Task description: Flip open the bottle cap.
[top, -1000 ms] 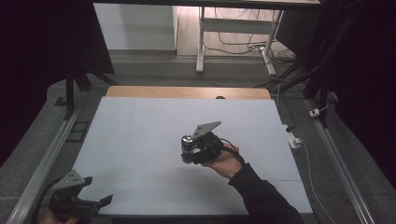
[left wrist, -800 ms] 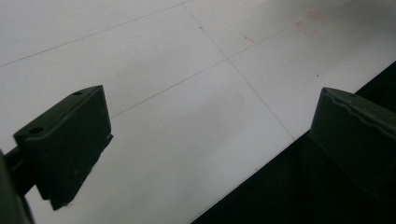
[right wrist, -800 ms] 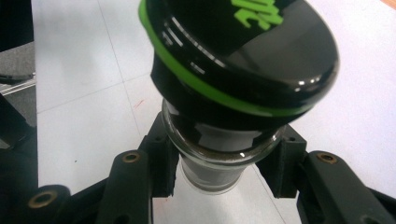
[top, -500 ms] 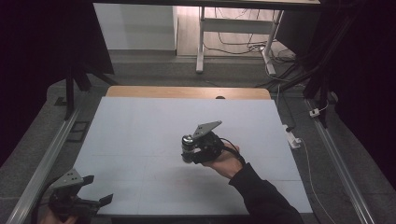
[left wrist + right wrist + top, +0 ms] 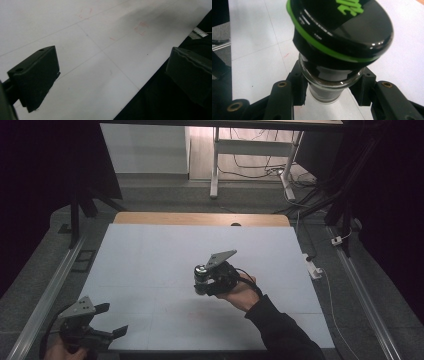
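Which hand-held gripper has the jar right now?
The right hand-held gripper: its jaws clamp the glass jar with the black, green-ringed lid. The left hand-held gripper is open and empty at the table's near-left corner.

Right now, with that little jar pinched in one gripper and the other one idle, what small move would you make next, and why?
Probably bring the left gripper in toward the jar. The right gripper is shut on its glass body, leaving the black, green-rimmed lid free, while the left one sits open at the table's near corner.
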A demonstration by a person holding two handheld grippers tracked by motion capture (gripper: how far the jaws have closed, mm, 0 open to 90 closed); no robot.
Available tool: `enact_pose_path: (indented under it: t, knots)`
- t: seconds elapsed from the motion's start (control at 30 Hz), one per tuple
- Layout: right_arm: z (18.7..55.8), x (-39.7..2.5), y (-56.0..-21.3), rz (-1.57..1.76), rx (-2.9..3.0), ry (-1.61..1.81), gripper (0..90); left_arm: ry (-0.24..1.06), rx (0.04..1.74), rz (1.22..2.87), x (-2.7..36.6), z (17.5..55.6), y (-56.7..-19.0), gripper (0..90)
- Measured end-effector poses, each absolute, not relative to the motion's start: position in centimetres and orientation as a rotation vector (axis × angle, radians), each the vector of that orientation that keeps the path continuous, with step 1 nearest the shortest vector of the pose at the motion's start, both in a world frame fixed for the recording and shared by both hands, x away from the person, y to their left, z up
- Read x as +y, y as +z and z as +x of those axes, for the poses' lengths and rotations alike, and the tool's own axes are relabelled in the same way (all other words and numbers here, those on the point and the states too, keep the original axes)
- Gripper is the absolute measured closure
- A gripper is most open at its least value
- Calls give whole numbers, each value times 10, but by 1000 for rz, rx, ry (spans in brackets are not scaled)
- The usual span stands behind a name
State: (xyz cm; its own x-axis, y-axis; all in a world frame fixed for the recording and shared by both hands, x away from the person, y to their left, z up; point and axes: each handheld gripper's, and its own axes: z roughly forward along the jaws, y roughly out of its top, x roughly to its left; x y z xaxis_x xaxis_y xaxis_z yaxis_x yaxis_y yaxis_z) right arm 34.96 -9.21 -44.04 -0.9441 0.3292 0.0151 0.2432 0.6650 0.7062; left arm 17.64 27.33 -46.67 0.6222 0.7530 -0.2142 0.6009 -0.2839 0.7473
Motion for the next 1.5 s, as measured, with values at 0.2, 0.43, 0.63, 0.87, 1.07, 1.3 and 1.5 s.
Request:
enact_pose_path:
  t: [0.2,0.43,0.63,0.87,1.07,1.3,1.5]
  knots:
    - [349,-92,-440,478,2762,1146,530,233,1029,1999,261,182,-462,0]
    - [349,-91,-440,482,2762,1144,530,217,972,2013,246,189,-456,0]
    - [350,-92,-440,501,2756,1154,530,194,944,2004,239,196,-451,0]
    - [350,-92,-439,502,2755,1153,530,187,907,2042,225,209,-444,0]
    - [351,-91,-440,502,2754,1150,530,166,877,2048,212,221,-438,0]
    - [350,-91,-439,497,2753,1149,530,159,835,2057,198,233,-432,0]
    - [350,-90,-439,494,2752,1147,530,169,799,2072,187,240,-427,0]
